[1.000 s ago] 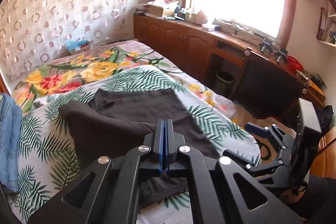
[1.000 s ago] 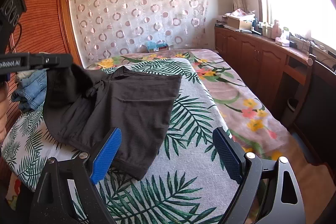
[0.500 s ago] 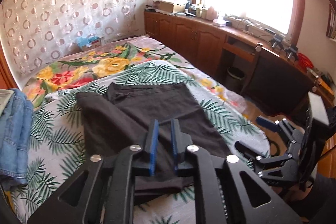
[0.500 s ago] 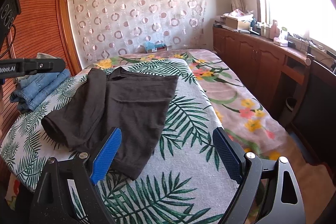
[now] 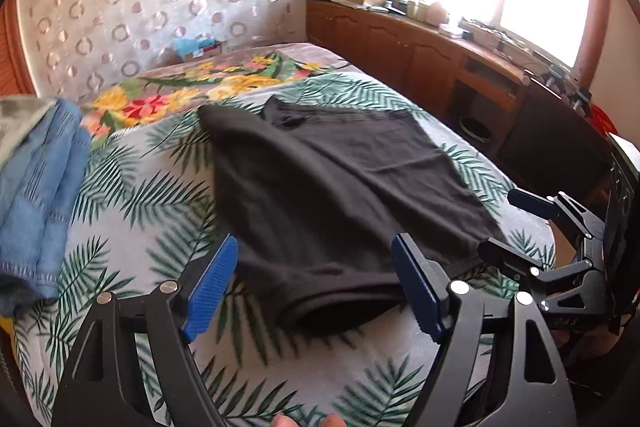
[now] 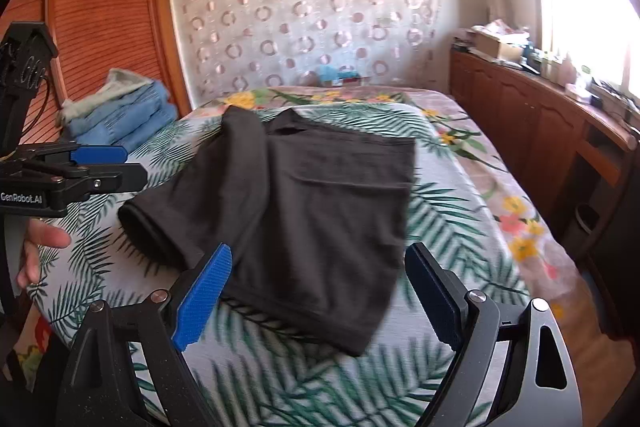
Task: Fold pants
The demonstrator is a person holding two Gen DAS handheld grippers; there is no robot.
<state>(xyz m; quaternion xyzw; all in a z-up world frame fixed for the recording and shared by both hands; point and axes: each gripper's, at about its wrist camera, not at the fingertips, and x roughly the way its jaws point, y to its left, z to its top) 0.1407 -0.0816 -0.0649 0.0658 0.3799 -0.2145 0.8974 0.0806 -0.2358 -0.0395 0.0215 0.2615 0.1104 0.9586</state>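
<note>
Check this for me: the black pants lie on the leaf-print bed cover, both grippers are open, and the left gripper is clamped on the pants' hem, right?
Not quite. The left gripper is open like the right gripper and holds nothing; the left wrist view shows its blue pads spread apart above the black pants, which do lie on the leaf-print bed cover.

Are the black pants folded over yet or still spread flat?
Folded once: on the black pants, one leg lies on top of the other, hem end rounded. Both grippers open, clear.
</note>
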